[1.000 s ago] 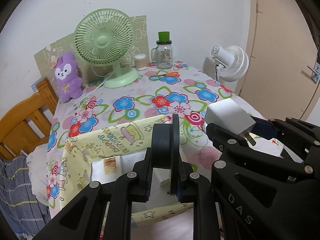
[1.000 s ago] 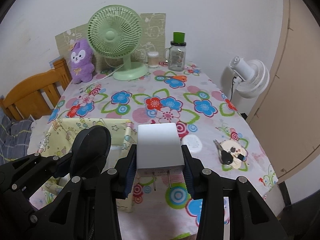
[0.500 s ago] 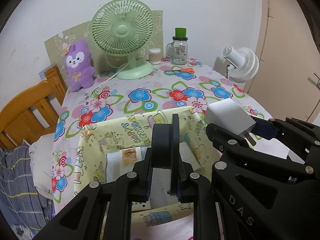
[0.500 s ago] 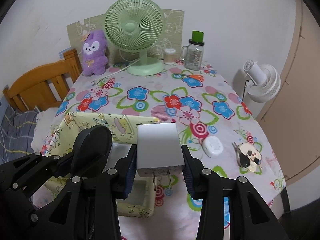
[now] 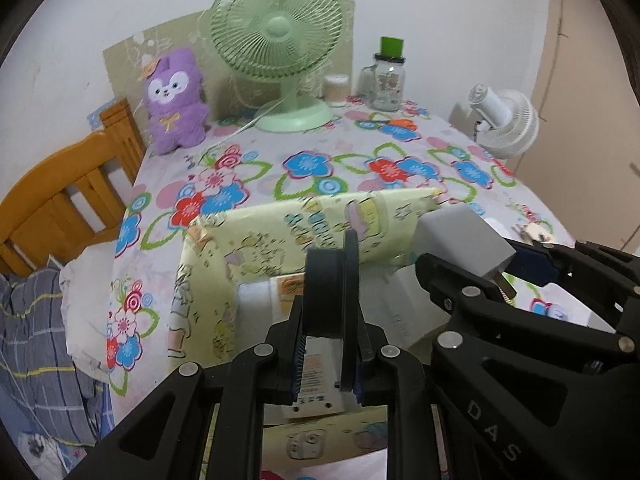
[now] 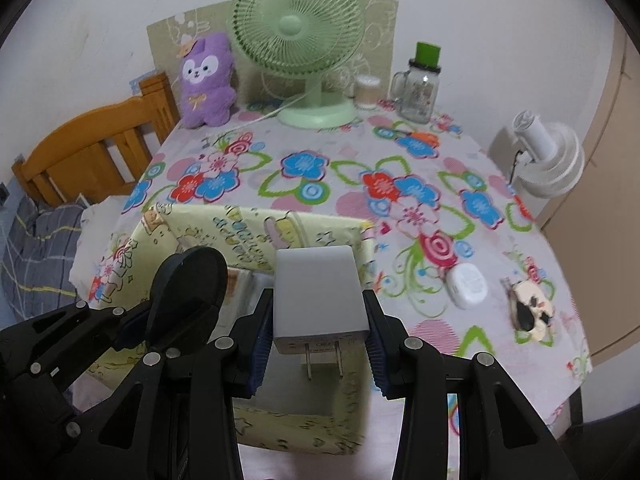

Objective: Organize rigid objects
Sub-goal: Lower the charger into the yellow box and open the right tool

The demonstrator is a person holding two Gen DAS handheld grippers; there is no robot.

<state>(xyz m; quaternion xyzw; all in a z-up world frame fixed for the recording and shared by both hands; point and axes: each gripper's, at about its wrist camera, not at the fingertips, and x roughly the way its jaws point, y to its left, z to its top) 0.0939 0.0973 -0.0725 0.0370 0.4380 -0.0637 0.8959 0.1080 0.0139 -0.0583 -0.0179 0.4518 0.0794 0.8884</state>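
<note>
An open yellow cartoon-print box (image 5: 248, 248) (image 6: 256, 236) stands at the near left of the flowered table. My left gripper (image 5: 328, 344) is shut on a black round disc (image 5: 328, 288), held edge-on above the box's inside. That disc (image 6: 188, 292) also shows at the left of the right wrist view. My right gripper (image 6: 318, 340) is shut on a white plug-in charger (image 6: 320, 292), prongs pointing toward me, over the box's right part. The charger (image 5: 460, 240) appears at the right of the left wrist view. A white labelled device (image 5: 316, 380) lies inside the box.
At the back of the table stand a green fan (image 6: 300, 28), a purple plush (image 6: 206, 76), a small white jar (image 6: 366, 90) and a glass mug jar (image 6: 420, 88). A white round gadget (image 6: 468, 284) and keys (image 6: 528, 312) lie right. A wooden chair (image 6: 80, 148) is left, a white fan (image 6: 548, 156) right.
Both grippers have moved together down and over the yellow box, each keeping its hold. The box now lies directly under the disc and the charger.
</note>
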